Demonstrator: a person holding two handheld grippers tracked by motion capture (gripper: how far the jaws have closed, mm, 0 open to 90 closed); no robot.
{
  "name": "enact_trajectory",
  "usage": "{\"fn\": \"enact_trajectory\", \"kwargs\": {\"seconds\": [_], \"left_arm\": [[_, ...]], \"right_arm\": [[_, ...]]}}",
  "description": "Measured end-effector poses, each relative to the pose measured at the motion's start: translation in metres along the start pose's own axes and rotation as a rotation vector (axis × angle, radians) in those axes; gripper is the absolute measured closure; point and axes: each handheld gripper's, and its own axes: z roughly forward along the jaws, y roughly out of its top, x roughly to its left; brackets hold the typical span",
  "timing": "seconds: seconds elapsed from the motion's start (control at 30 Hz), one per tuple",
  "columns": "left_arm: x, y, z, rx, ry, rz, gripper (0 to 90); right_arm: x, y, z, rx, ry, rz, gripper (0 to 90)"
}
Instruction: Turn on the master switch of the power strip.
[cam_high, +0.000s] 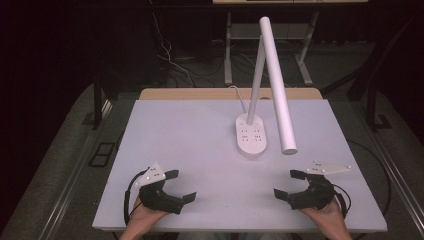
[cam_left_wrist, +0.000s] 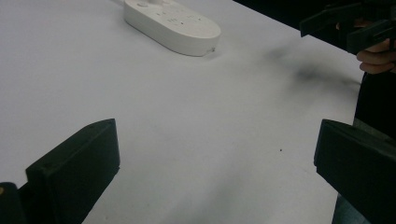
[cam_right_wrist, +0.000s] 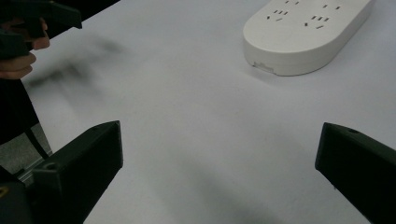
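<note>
Spanning most of the high view, the pale grey table (cam_high: 200, 165) sits in a dark room, with a strip of light wood along its far edge and a floor of grey carpet around it. Beyond that edge we see the white legs of another desk (cam_high: 229, 50) and a tangle of cables (cam_high: 170, 60) on the floor; on the left, a small dark plate (cam_high: 101, 154) is set into the floor beside the table.

Next in size comes the white desk lamp (cam_high: 275, 85): a slim post rises from its base, and its long tube head slopes down toward our side and ends above the table, right of the base. The base is a white oval power strip (cam_high: 251, 136) standing right of centre in the far half of the table, and its white cord (cam_high: 240, 97) runs off the far edge. We can make out rows of socket slots on its top in the right gripper view (cam_right_wrist: 306, 32); we can read no brand, label or writing anywhere on it.

Smallest are the tools near the front edge. We hold the left gripper (cam_high: 185, 186) with its jaws wide apart and nothing but bare table between them. The right gripper (cam_high: 288, 184) stands just as wide and empty. Both point inward toward each other, well apart from the power strip and from one another
</note>
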Motion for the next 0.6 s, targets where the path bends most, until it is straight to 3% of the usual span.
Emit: {"fn": "enact_trajectory", "kwargs": {"seconds": [0.6], "left_arm": [[0.0007, 0.0006, 0.0031, 0.028, -0.011, 0.001, 0.0]], "right_arm": [[0.0004, -0.0003, -0.0011, 0.013, 0.008, 0.008, 0.4]]}}
